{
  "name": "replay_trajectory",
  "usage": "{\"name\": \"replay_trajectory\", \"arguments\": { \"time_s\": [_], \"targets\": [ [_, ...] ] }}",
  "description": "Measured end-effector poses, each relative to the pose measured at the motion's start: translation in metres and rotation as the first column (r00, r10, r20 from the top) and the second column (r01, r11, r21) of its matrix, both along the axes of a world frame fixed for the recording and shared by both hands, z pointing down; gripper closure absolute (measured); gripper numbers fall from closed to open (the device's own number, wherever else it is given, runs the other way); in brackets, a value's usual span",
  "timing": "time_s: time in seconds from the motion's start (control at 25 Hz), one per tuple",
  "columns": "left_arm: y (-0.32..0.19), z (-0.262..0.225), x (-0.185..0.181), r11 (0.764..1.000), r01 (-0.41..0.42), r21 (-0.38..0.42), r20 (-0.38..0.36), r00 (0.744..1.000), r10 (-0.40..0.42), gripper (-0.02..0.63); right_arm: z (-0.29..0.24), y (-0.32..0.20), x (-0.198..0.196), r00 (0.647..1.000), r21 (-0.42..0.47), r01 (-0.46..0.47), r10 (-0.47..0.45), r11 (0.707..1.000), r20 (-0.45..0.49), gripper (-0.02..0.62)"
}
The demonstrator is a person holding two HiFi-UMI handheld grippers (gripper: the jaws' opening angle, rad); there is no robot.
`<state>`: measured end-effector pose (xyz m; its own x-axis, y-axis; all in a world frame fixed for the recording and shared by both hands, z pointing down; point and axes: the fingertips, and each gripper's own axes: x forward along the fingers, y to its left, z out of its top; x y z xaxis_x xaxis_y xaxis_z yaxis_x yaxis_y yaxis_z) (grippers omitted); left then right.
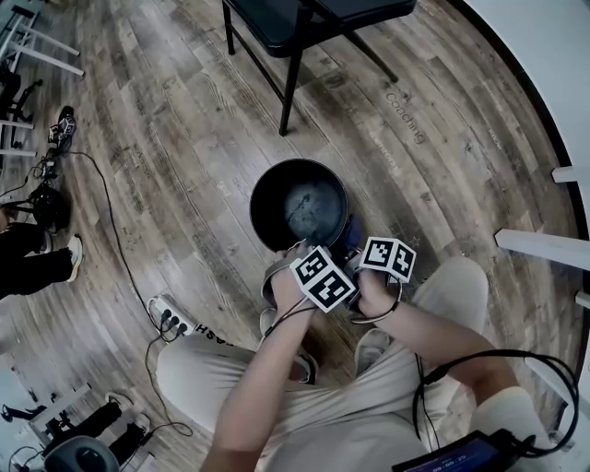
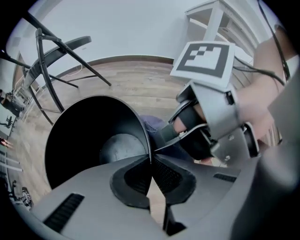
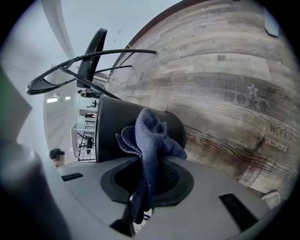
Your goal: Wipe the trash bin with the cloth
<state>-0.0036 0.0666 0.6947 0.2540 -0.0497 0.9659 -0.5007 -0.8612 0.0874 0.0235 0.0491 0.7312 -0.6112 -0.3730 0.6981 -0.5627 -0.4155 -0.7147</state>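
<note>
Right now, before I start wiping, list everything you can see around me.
trash bin: one, black, on the floor straight ahead
cloth: one, dark blue, bunched beside the bin
chair: one, black, beyond the bin
power strip: one, white, floor at left
cable: one, black, leading towards the power strip
floor: one, grey-brown wood planks
left gripper: one, grey, shut on the bin's rim
right gripper: one, grey, shut on the cloth

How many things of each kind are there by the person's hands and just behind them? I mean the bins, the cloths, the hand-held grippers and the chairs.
trash bin: 1
cloth: 1
grippers: 2, the left gripper and the right gripper
chair: 1
Total: 5
</note>
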Motion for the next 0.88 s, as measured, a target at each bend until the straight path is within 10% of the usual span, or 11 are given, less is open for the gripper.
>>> {"name": "replay_trajectory", "arguments": {
  "time_s": [0.88],
  "targets": [
    [-0.008,-0.002,0.005,0.99,0.139,0.039,-0.026,0.99,-0.138,0.592,0.156,-0.009,0.004,0.999,-0.045,0.051,-0.052,0.998,-0.008,0.54]
  ]
}}
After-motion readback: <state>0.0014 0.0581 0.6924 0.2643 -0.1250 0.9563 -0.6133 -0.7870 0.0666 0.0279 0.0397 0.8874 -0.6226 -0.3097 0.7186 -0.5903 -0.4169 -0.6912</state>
